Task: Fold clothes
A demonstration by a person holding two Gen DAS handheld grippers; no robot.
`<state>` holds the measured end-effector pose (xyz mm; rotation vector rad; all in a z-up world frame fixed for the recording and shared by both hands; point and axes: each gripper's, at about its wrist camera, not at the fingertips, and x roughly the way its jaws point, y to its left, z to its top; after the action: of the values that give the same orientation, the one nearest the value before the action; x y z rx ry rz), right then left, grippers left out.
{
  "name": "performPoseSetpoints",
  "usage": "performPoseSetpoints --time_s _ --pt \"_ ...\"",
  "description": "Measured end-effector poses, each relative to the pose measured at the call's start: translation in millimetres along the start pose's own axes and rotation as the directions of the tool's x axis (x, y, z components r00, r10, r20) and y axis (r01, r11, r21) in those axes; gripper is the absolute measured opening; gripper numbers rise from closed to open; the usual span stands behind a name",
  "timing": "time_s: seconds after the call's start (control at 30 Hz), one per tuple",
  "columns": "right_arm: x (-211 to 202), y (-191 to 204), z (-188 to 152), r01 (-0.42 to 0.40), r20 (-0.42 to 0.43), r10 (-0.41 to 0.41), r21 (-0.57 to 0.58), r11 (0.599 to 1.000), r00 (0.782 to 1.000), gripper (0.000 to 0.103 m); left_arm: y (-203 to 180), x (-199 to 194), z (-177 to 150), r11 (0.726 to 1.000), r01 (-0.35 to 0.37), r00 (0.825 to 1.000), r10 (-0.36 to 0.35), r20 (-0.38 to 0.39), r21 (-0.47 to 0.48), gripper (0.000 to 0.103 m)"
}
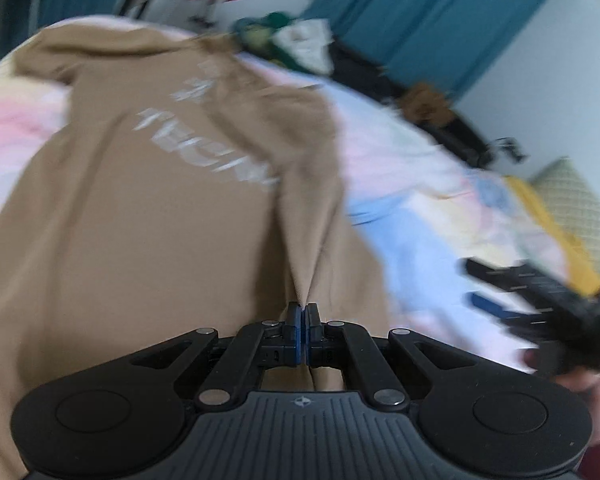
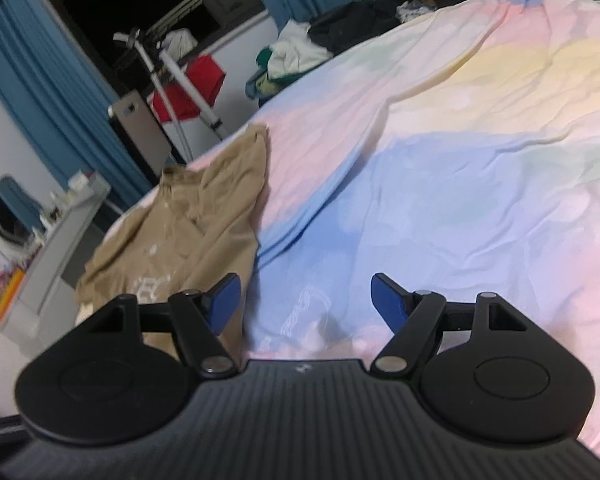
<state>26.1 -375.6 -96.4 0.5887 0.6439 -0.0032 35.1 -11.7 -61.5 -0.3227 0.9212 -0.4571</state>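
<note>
A tan T-shirt point(image 1: 148, 200) with pale lettering lies spread on the pastel bed sheet point(image 1: 420, 216). My left gripper point(image 1: 303, 312) is shut on a pinched fold of the shirt's near edge, and the cloth rises in a ridge from the jaws. My right gripper point(image 2: 305, 304) is open and empty, held over bare sheet point(image 2: 460, 160) just right of the shirt point(image 2: 188, 220). It also shows blurred in the left wrist view point(image 1: 540, 300), to the right of the shirt.
A heap of other clothes point(image 2: 300, 56) lies at the bed's far edge. Beyond it stand a tripod point(image 2: 180, 92) with a red cloth, blue curtains point(image 2: 40, 92) and a grey shelf unit point(image 2: 60, 240). A yellow-edged pillow point(image 1: 572, 216) lies at right.
</note>
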Motion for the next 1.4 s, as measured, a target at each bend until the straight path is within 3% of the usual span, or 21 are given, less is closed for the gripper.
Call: performPoseSetpoints --time_s 0.13,0.2,0.27,0.33,0.43,0.57,0.67,0.83,0.9,0.97,1.0,1.03,1.1,1.17,1.23,1.3,1.4 --pt "9 6 -6 -0.030 -0.058 0.029 -0.013 0.999 0.998 0.074 20 16 -4 0.999 -0.028 0.999 0.027 -0.042 -0.035 0.003" --pt "12 11 -8 -0.038 -0.071 0.036 -0.022 0.999 0.997 0.074 22 15 -5 0.999 -0.020 0.999 0.018 -0.045 -0.037 0.011" --pt "13 15 -10 -0.044 -0.080 0.041 -0.032 0.999 0.996 0.074 20 7 -7 1.000 -0.013 0.999 0.012 -0.040 -0.021 0.026" --pt "14 18 -11 -0.054 -0.089 0.051 -0.036 0.998 0.995 0.074 14 -4 -14 1.000 0.001 0.999 0.001 -0.040 0.031 0.032" --pt "18 18 -12 -0.095 -0.120 0.092 -0.014 0.995 0.988 0.074 -4 -18 -29 0.978 0.022 0.996 -0.003 -0.094 0.208 0.044" --pt "29 20 -15 -0.178 -0.196 0.180 0.028 0.984 0.964 0.074 -36 -25 -64 0.874 0.055 0.986 0.027 -0.162 0.482 0.057" --pt "37 21 -18 -0.237 -0.249 0.245 0.064 0.969 0.937 0.074 -57 -16 -87 0.776 0.088 0.977 0.055 -0.206 0.624 0.058" --pt "54 41 -35 -0.314 -0.388 0.299 0.028 0.949 0.871 0.074 -80 4 -119 0.627 0.060 0.970 0.147 -0.194 0.777 0.057" --pt "59 50 -43 -0.323 -0.441 0.285 -0.013 0.946 0.851 0.074 -84 10 -128 0.576 0.032 0.970 0.179 -0.165 0.817 0.048" --pt "56 58 -49 -0.305 -0.456 0.238 -0.078 0.949 0.857 0.067 -85 11 -130 0.555 -0.002 0.973 0.194 -0.126 0.832 0.027" --pt "53 62 -51 -0.294 -0.452 0.216 -0.109 0.950 0.865 0.056 -84 10 -129 0.556 -0.014 0.975 0.192 -0.112 0.831 0.020" --pt "49 64 -53 -0.279 -0.448 0.192 -0.137 0.950 0.873 0.038 -81 6 -125 0.581 -0.014 0.980 0.171 -0.106 0.813 0.007" --pt "40 67 -56 -0.245 -0.438 0.144 -0.183 0.952 0.887 0.010 -72 -6 -113 0.645 0.008 0.990 0.104 -0.098 0.764 0.003" --pt "29 64 -52 -0.221 -0.424 0.123 -0.192 0.956 0.897 0.007 -61 -24 -100 0.706 0.053 0.996 0.013 -0.087 0.707 0.003" --pt "15 59 -45 -0.203 -0.404 0.118 -0.175 0.963 0.907 0.005 -52 -43 -88 0.738 0.102 0.995 -0.068 -0.077 0.667 0.002" --pt "0 55 -38 -0.185 -0.394 0.108 -0.163 0.969 0.913 0.005 -46 -57 -83 0.739 0.156 0.987 -0.134 -0.084 0.656 0.002" --pt "-16 53 -32 -0.150 -0.382 0.066 -0.194 0.969 0.922 0.005 -50 -65 -86 0.695 0.218 0.976 -0.176 -0.132 0.686 0.003"
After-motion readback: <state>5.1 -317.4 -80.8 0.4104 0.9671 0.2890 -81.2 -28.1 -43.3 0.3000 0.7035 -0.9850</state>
